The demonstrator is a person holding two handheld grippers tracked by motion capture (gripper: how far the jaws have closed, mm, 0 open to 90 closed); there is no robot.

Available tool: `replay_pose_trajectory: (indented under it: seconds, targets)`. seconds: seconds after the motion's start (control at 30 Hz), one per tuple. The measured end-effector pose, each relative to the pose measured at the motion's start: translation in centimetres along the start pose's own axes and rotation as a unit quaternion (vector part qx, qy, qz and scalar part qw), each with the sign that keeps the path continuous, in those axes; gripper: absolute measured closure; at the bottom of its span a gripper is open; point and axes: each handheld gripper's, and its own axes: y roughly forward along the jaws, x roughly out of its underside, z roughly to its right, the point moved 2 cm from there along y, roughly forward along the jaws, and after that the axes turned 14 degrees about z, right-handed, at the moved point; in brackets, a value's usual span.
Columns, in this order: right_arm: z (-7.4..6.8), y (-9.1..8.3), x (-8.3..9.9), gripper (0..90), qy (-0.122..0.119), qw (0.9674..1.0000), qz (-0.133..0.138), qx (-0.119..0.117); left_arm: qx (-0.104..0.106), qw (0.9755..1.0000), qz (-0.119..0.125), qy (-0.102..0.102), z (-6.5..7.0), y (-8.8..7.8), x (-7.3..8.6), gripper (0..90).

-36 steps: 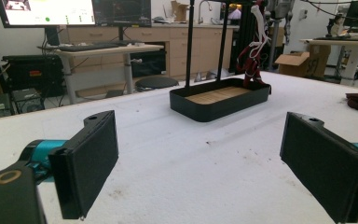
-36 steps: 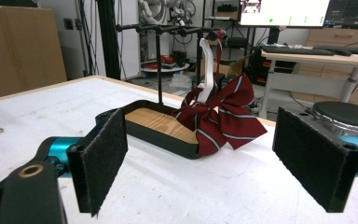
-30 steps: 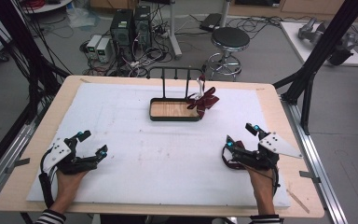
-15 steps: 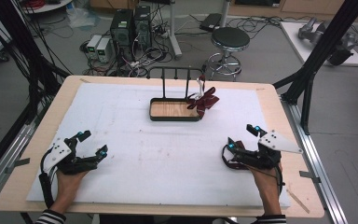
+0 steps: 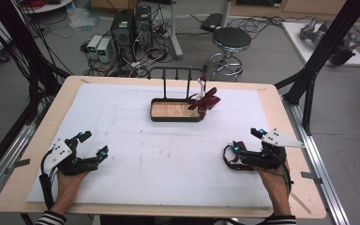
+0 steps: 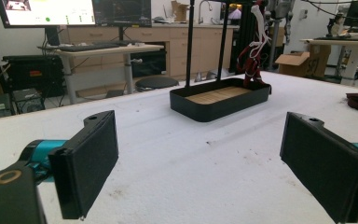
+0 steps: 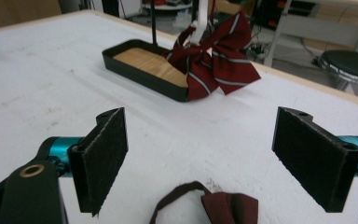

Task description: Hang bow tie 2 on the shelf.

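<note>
At a lab table we rest both hands on the white mat (image 5: 136, 154); our right gripper (image 5: 247, 146) stands with its jaws spread wide and nothing between the pads, and a dark red bow tie (image 7: 214, 205) lies on the mat just below and between them, its thin neck loop curling out on one side; in the high view the same bow tie (image 5: 234, 159) sits touching the front of that gripper. Our left gripper (image 5: 93, 144) is likewise wide open and empty, near the table's left edge, well apart from everything else. At the far middle of the mat stands a black tray (image 5: 155, 117) with a wooden floor and a thin rack (image 5: 176, 70) rising behind it; a second bow tie (image 5: 205, 100), red with pale stripes, hangs there by a white strap and droops over the tray's right end. We judge the bow tie at our right gripper to be light, soft fabric that will sag and fold when lifted; it is not fragile, though the loop may snag or trail. The firmest hold is probably across the knot at the centre, where the cloth is thickest; a pinch on the loop alone could let it swing or slip.
</note>
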Motion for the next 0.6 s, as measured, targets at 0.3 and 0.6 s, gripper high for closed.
replay_pose_trajectory:
  seconds: [0.3,0.6]
  targets:
    - [1.3,0.1,0.4,17.7,0.005,0.9987,-0.050,-0.006,-0.001,1.0000,-0.001,0.002,0.0,0.0,0.0,11.7]
    - [2.7,0.0,1.3,18.5,0.012,0.9952,-0.098,-0.001,0.000,1.0000,-0.001,0.002,0.0,0.0,0.0,11.7]
